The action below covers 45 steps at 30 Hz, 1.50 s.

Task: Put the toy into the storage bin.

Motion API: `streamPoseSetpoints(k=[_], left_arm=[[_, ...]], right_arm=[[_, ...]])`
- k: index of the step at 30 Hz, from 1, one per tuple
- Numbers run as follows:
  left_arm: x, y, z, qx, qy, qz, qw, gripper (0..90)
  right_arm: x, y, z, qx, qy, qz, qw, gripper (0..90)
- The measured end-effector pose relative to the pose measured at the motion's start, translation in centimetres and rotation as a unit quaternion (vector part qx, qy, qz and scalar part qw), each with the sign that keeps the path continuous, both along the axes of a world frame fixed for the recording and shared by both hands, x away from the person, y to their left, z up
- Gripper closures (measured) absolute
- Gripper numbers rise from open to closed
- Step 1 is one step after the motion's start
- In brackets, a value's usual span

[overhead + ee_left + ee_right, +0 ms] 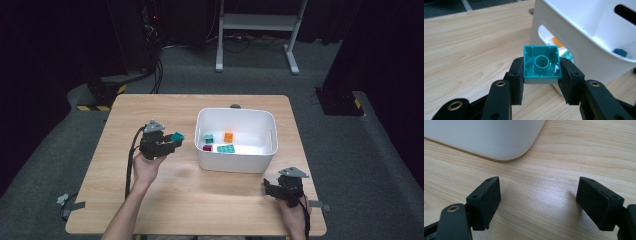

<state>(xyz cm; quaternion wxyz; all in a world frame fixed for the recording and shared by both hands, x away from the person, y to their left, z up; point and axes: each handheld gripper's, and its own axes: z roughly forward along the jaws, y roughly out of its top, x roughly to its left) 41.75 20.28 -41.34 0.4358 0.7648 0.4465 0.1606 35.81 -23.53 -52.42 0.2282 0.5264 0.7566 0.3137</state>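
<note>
Left gripper (172, 141) clamps a teal square plastic building brick (542, 64) between both pads, hollow underside facing its camera, brick held above the light wooden table (150, 200) just left of the white rectangular plastic bin (272, 131) and not yet over its rim. Judging by this, the job is loading bricks into the bin: partway done, this brick probably goes in next, needing a carry rightward over the bin wall and a release. Inside the bin, four pieces already lie on the floor: a small teal block (208, 138) at left, a small magenta block (207, 148) just in front of it, a flat teal studded plate (226, 148) toward the middle, a small orange block (228, 136) behind that plate. No other loose bricks are visible on the table around the bin, so this may be the last one. Right gripper (269, 189) rests low over the table off the bin's near right corner, jaws spread wide with nothing between them, bare wood under the pads (487, 200) in the right gripper view.
</note>
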Motion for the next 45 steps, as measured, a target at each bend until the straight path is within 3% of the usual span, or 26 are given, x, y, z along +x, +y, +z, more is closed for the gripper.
streamPoseSetpoints(k=[5, 9, 20, 28, 39, 45], left_arm=[[-0.5, -0.1, 1.3, -0.002, -0.004, -0.012, 0.9999, 58.6], [-0.7, -0.2, 2.5, 0.014, -0.012, -0.027, 0.9995, 58.6], [-1.0, -1.0, 5.3, -0.008, -0.015, -0.056, 0.9983, 58.6], [-0.6, -2.8, 5.5, 0.002, -0.010, -0.086, 0.9962, 58.6], [-0.1, -4.8, 6.1, 0.005, -0.009, -0.108, 0.9940, 58.5], [0.5, -6.3, 6.0, -0.003, -0.003, -0.123, 0.9924, 58.6]], right_arm=[[0.0, 0.0, 0.0, 0.000, 0.000, 0.000, 1.0000, 20.0], [0.0, 0.0, 0.0, 0.000, 0.000, 0.000, 1.0000, 20.0], [0.0, 0.0, 0.0, 0.000, 0.000, 0.000, 1.0000, 20.0], [0.0, 0.0, 0.0, 0.000, 0.000, 0.000, 1.0000, 20.0], [0.0, 0.0, 0.0, 0.000, 0.000, 0.000, 1.0000, 20.0], [0.0, 0.0, 0.0, 0.000, 0.000, 0.000, 1.0000, 20.0]])
